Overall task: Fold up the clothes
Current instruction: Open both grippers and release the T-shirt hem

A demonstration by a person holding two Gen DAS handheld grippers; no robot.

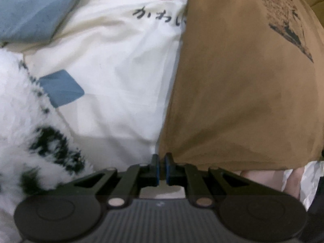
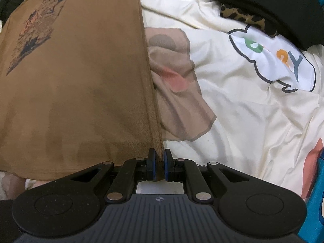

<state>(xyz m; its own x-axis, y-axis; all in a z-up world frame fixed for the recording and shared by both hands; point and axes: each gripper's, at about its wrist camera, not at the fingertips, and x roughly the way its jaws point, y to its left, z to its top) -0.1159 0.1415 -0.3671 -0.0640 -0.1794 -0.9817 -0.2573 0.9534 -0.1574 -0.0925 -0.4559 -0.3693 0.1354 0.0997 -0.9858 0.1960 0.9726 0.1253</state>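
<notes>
Both the left gripper (image 1: pixel 162 167) and right gripper (image 2: pixel 159 166) clamp their fingers on the hem corners of a brown T-shirt (image 2: pixel 77 77) hanging over the patterned bed (image 2: pixel 232 121), needing even tension while lowering.

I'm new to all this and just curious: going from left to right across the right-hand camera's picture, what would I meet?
Brown printed T-shirt → pinkish-beige patch on the bedsheet → white cloud print with letters → black garment at the upper right.

A brown T-shirt (image 2: pixel 81 81) with a dark printed graphic hangs over a cream bedsheet (image 2: pixel 243 121) patterned in pink, green and blue.
</notes>
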